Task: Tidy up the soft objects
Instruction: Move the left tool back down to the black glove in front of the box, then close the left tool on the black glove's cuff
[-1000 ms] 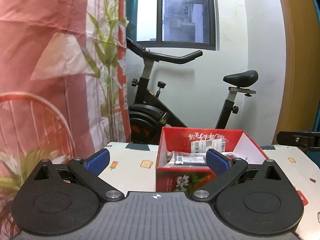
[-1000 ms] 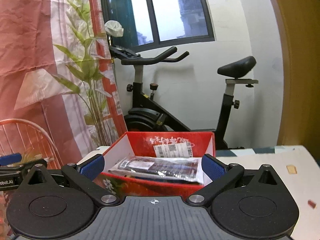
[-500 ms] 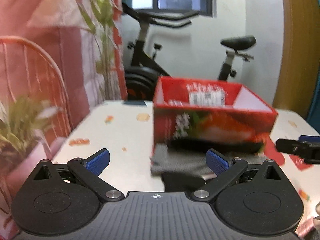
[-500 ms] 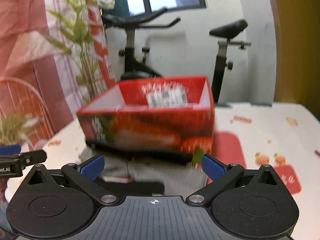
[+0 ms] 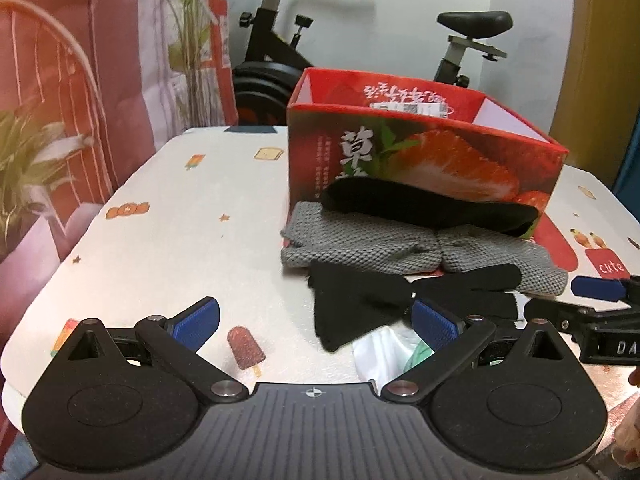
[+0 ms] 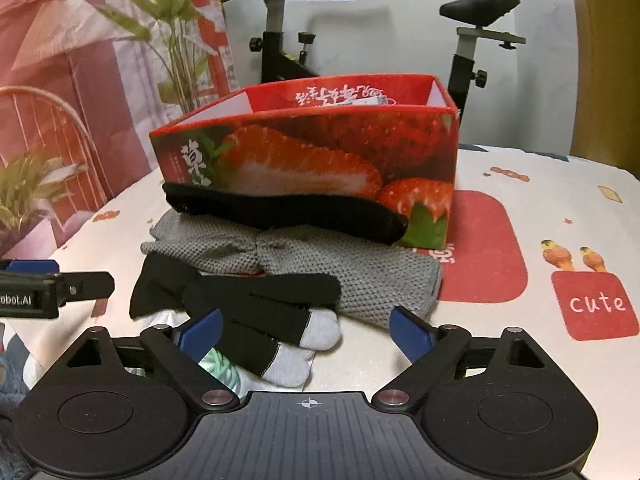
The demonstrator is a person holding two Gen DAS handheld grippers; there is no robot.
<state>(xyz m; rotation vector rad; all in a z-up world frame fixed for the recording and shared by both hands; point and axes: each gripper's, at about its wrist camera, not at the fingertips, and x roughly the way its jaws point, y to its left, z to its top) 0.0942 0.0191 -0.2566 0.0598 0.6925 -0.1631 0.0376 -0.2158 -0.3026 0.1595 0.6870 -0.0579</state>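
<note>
Red strawberry box (image 6: 312, 152): landmark, on patterned tablecloth (image 5: 192, 220). Black band (image 6: 288, 210) against its front; grey knit cloth (image 6: 304, 264) just before that; black gloves (image 6: 256, 312) nearest. Left gripper (image 5: 316, 322): jaws wide, holding nothing. Right gripper (image 6: 306, 330): jaws closing, glove fingertips between, pads not touching.

I'm reading "cute" in white on a red patch of the tablecloth (image 6: 595, 304), right of my right claw. The left gripper (image 6: 56, 288) off to that claw's left is showing "obot.AI". Ahead, the red strawberry box (image 6: 320, 168) is carrying Chinese characters, with 草 clearest.
</note>
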